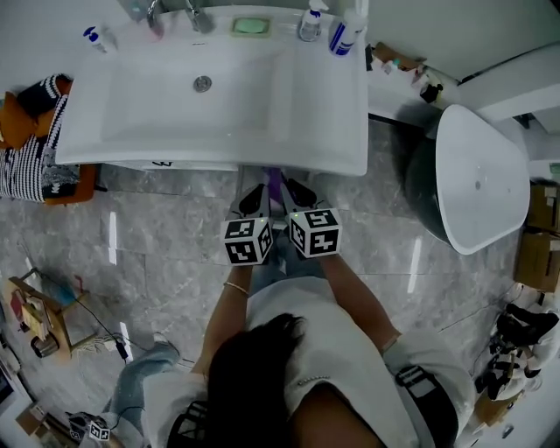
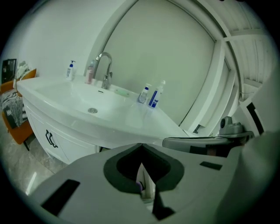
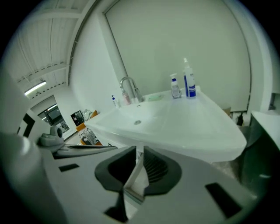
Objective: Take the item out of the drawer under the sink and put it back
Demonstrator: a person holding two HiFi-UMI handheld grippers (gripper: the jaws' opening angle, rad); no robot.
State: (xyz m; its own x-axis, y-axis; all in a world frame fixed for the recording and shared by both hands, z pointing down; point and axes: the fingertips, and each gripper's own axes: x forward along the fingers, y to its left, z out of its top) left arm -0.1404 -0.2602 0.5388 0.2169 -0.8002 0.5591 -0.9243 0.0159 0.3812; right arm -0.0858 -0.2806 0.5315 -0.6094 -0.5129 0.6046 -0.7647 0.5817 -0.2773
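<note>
I stand in front of a white sink (image 1: pixel 324 131). Both grippers are held close together just below its front edge. A slim white and purple pack (image 1: pixel 275 185) hangs between them. My left gripper (image 1: pixel 254 203) is shut on it; in the left gripper view the jaw tips (image 2: pixel 140 148) meet over the white pack (image 2: pixel 144 183). My right gripper (image 1: pixel 300 192) is shut on it too, its pads (image 3: pixel 154 168) closed on the pack's thin white edge (image 3: pixel 136 177). The cabinet (image 2: pixel 48 131) under the sink shows a dark handle. The sink hides the drawer from the head view.
A faucet (image 1: pixel 194 16), a green soap dish (image 1: pixel 251 26) and bottles (image 1: pixel 343 35) line the back of the sink. A white toilet (image 1: pixel 477 179) stands at the right. A chair with striped cloth (image 1: pixel 35 149) is at the left. Boxes (image 1: pixel 542 236) and shoes (image 1: pixel 521 337) lie at far right.
</note>
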